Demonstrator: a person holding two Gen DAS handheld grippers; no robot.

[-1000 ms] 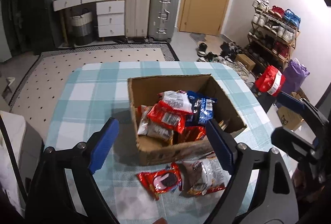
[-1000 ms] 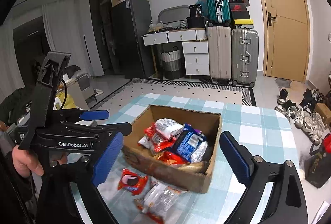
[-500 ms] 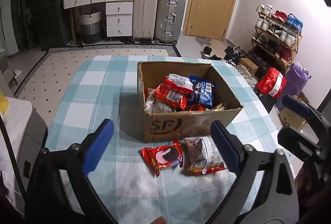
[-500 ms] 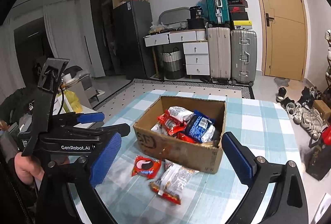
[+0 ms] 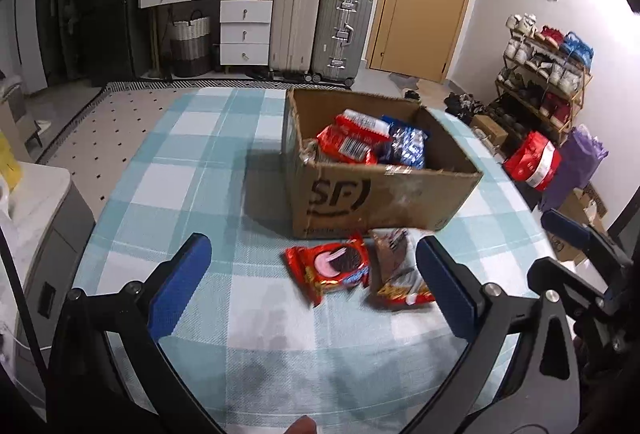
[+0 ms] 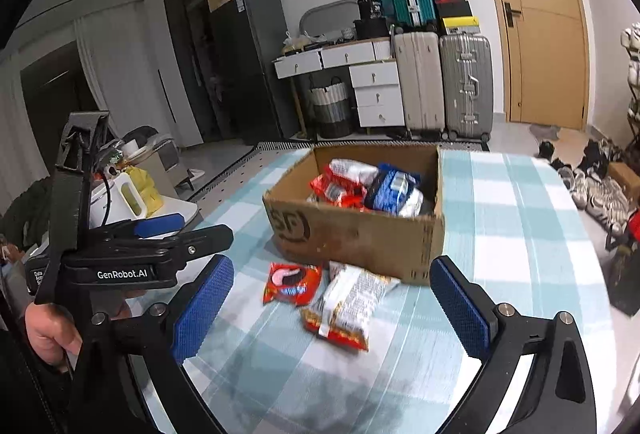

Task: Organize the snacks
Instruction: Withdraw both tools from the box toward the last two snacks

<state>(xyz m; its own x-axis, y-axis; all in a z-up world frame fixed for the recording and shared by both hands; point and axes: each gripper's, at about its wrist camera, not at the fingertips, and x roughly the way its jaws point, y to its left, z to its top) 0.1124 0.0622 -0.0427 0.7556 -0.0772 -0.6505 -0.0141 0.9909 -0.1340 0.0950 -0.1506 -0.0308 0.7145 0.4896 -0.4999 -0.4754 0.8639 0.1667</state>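
Before the box (image 5: 372, 193), two packets (image 5: 336, 266) lie between wide-open jaws.

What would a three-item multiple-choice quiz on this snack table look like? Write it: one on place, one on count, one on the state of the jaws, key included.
1. Where does the red cookie packet lie?
A. inside the box
B. on the tablecloth in front of the box
C. on the floor

2. How many snack packets lie on the table outside the cardboard box?
A. two
B. four
C. none

3. How do the left gripper jaws stand?
A. shut on a packet
B. shut on nothing
C. wide open, holding nothing

Key:
1 B, it lies flat on the checked tablecloth before the printed box wall.
2 A, only the red cookie packet and the brown-and-white packet lie there.
3 C, the blue pads stand far apart above the cloth.
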